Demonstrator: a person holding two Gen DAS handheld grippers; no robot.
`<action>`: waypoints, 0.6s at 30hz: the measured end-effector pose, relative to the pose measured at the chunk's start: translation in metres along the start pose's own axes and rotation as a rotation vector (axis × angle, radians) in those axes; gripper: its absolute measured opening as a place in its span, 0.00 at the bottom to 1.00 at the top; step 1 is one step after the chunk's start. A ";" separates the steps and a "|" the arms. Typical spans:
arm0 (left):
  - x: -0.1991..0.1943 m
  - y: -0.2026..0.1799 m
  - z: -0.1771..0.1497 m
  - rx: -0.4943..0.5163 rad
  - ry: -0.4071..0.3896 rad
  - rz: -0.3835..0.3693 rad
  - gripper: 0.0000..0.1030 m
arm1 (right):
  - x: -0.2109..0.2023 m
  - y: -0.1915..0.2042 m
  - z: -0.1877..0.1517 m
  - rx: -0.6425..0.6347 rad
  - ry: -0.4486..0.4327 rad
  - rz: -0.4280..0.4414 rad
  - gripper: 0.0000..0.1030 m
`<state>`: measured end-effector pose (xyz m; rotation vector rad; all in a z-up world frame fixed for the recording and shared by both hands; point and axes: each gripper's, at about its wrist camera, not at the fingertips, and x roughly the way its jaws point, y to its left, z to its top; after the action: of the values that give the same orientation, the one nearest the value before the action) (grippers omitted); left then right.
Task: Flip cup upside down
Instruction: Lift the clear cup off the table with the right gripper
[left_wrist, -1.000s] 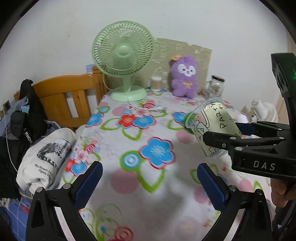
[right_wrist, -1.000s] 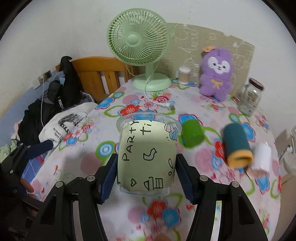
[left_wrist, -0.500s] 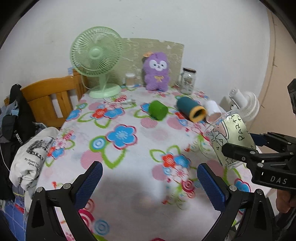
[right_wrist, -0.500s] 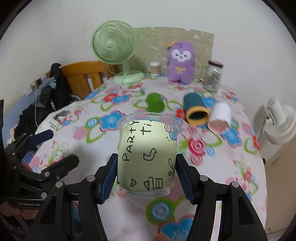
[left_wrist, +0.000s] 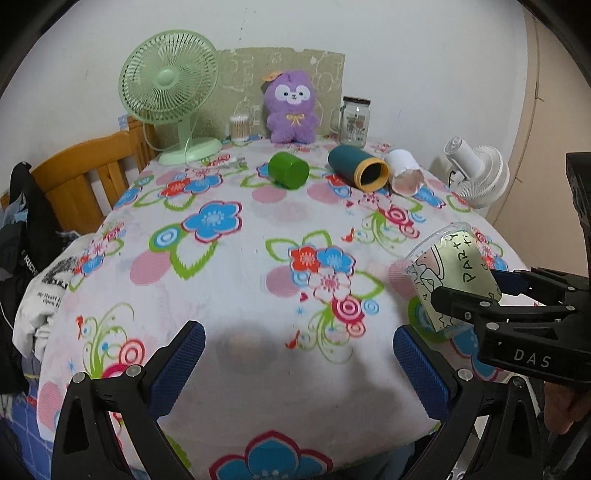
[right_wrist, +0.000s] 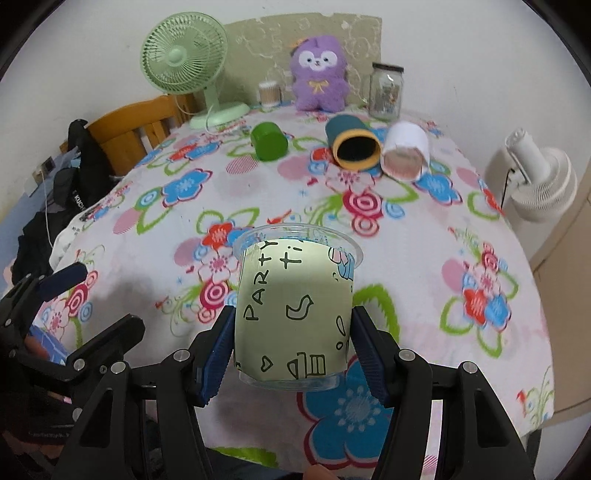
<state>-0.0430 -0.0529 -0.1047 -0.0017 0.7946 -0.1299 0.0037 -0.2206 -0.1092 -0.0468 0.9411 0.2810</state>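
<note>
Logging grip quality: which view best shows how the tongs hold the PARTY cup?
The right wrist view: the cup sits centred, blue pads pressed on both sides. The left wrist view shows the cup tilted at the frame edge, with the right tongs covering its base.

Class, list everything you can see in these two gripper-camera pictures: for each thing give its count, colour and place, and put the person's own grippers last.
party cup: one, clear with pale green printed sleeve, held above the near table edge
green cup: one, lying on its side, far middle
teal cup: one, yellow rim, lying beside the white cup
white cup: one, lying far right
desk fan: one, mint green, far left
plush toy: one, purple, against the wall
glass jar: one, clear, right of the plush
tablecloth: one, white with flowers
wooden chair: one, left of the table
left gripper: black, blue pads, open, empty
right gripper: black, shut on the party cup
</note>
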 end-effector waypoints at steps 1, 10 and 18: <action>0.000 0.000 -0.002 -0.002 0.003 0.000 1.00 | 0.000 0.002 -0.002 0.000 0.000 -0.009 0.63; -0.002 -0.001 -0.009 -0.001 0.007 0.010 1.00 | 0.008 0.017 -0.010 -0.046 0.013 -0.070 0.63; -0.003 0.000 -0.010 -0.019 0.009 -0.003 1.00 | 0.003 0.012 -0.008 -0.024 0.023 -0.082 0.80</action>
<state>-0.0522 -0.0525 -0.1099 -0.0204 0.8045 -0.1256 -0.0044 -0.2093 -0.1156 -0.1110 0.9563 0.2166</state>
